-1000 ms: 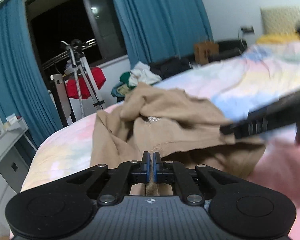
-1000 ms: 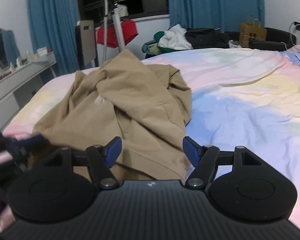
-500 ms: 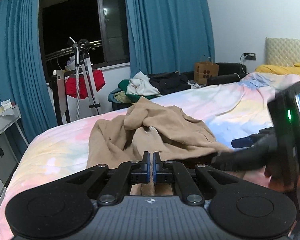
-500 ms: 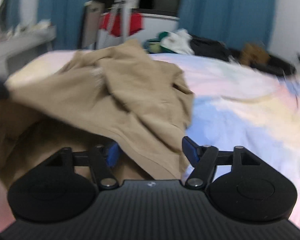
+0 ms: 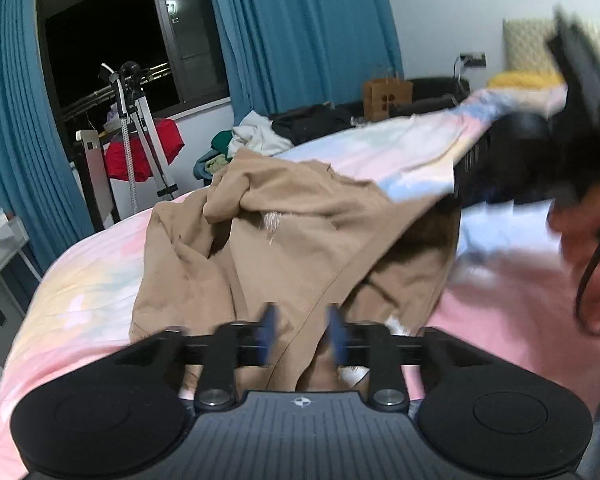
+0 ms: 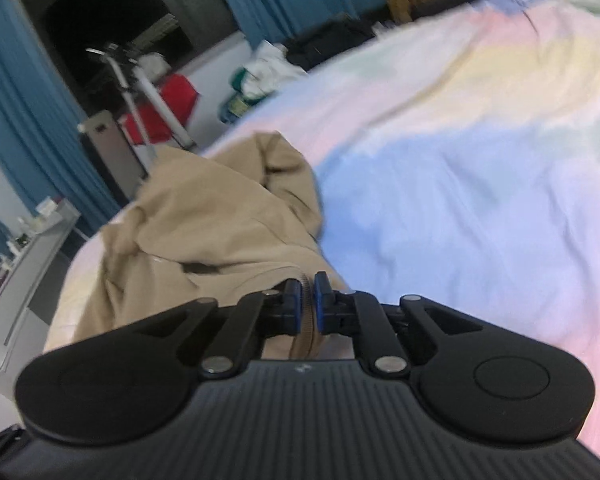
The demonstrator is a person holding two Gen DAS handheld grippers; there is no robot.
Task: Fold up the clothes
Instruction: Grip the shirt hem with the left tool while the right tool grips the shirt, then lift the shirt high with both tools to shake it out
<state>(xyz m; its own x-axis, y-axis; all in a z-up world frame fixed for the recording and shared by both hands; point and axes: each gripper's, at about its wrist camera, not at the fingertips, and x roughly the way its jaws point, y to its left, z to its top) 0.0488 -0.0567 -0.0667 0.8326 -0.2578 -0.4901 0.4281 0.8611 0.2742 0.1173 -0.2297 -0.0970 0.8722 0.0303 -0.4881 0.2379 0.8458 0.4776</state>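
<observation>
In the left wrist view the tan garment [image 5: 284, 240] lies crumpled on the pastel bed [image 5: 80, 292], its bulk toward 11 o'clock of the left gripper [image 5: 300, 336]. Those fingers stand parted, with a ribbed hem edge running up between them toward 1 o'clock; whether either pad touches the cloth, motion blur hides. The right gripper [image 5: 539, 152] shows at 2 o'clock, blurred, lifting that same edge off the bed. A pale mark on the chest is too smeared to read, and the brown paper bag [image 5: 387, 98] at 1 o'clock bears a dark logo, not legible. In the right wrist view the right gripper [image 6: 307, 304] has its fingers pinched narrow on the garment's ribbed band [image 6: 305, 320], the rest of the cloth trailing toward 10 o'clock. To do this well, I judge the right should keep the hem taut and level, and the left should close on the hem only once it sits squarely between the pads. No writing reads here.
</observation>
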